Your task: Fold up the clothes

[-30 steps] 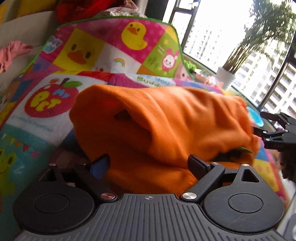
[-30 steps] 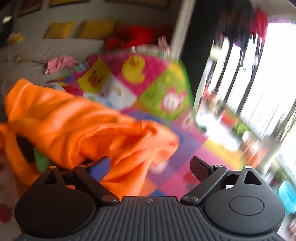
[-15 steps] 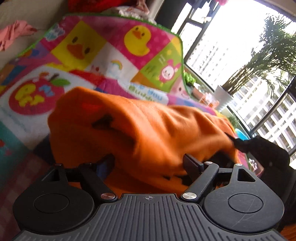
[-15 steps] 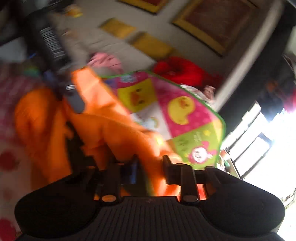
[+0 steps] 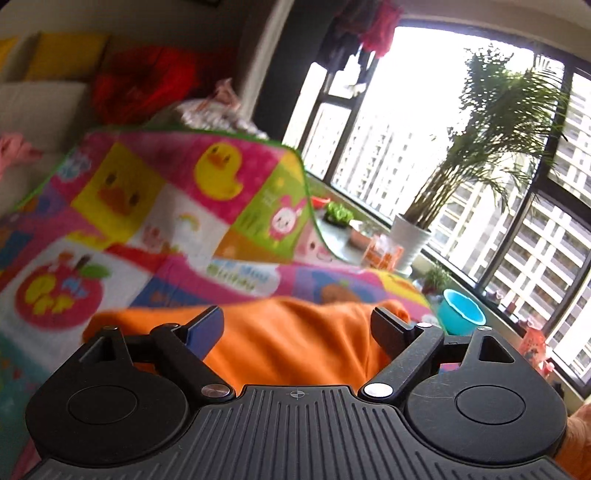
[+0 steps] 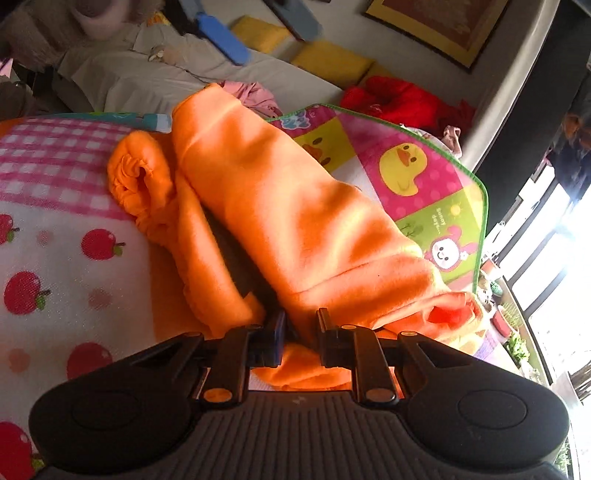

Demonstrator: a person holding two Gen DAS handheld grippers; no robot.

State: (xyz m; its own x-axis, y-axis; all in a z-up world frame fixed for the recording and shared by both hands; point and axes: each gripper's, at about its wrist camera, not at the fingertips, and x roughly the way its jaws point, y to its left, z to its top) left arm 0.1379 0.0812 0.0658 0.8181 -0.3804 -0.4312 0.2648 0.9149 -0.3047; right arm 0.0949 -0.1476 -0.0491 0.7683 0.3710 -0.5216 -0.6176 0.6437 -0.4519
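my right gripper (image 6: 299,328) pinching the orange garment (image 6: 295,206) at lower centre, jaws just closing, my left gripper (image 5: 295,325) gaping wide above it, gripping nothing, jaws just widening

Duck-print mat (image 5: 218,173), potted palm (image 5: 410,236) by window, blue bowl (image 5: 463,314).

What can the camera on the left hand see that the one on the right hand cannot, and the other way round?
Only the left wrist view shows the big window, the potted palm in its white pot and a turquoise bowl; its own left tool stands open above the cloth.

Only the right wrist view shows the apple-print blanket, the framed picture and the right tool shut on a fold of cloth.

Both show the orange garment, the duck play mat, the red bundle and a yellow cushion.
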